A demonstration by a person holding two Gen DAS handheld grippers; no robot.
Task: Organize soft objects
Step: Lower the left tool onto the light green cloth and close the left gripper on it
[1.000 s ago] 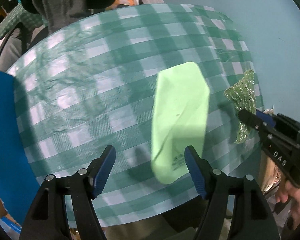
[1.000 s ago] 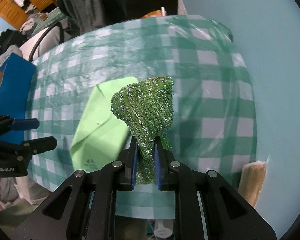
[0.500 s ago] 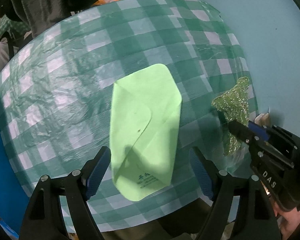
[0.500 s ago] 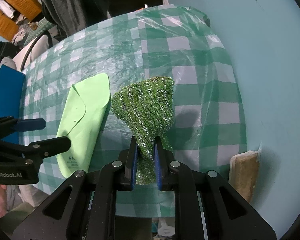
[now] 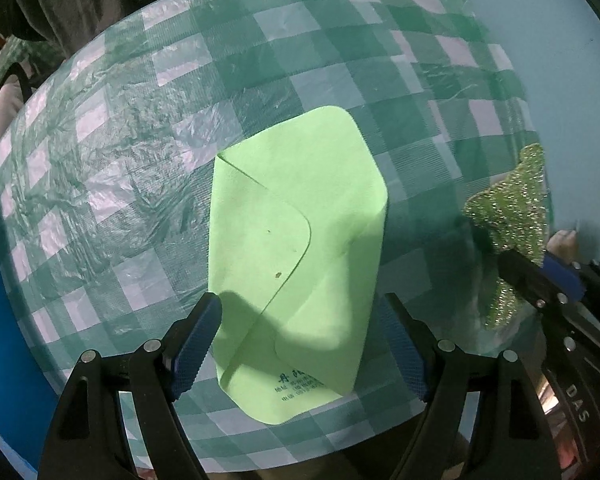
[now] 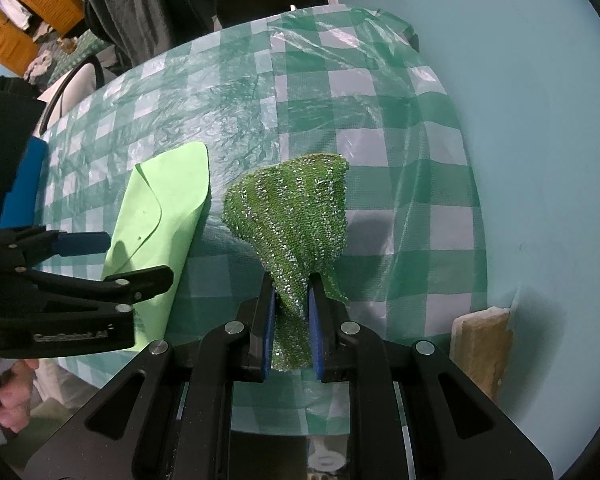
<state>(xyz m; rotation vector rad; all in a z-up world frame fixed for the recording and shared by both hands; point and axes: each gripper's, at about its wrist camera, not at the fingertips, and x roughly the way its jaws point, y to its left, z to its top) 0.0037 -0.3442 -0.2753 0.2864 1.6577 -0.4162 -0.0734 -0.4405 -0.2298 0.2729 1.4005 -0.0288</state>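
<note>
Table in green-checked plastic cloth (image 5: 148, 160), folded light-green cloth (image 5: 300, 248) lying flat on it

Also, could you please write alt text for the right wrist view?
The right gripper pinches a sparkly green scrubbing cloth above a green checked tablecloth. To its left, a folded light green cloth lies flat, with the open left gripper over it.

Looks like lived-in home room. Round table (image 6: 380, 152) under green-checked plastic cover, its far edge pushed against pale blue wall (image 6: 540, 120). Dark clothes (image 6: 140, 12) hang beyond table; wooden shelves (image 6: 32, 20) with clutter at back; chair (image 6: 76, 88) alongside.
</note>
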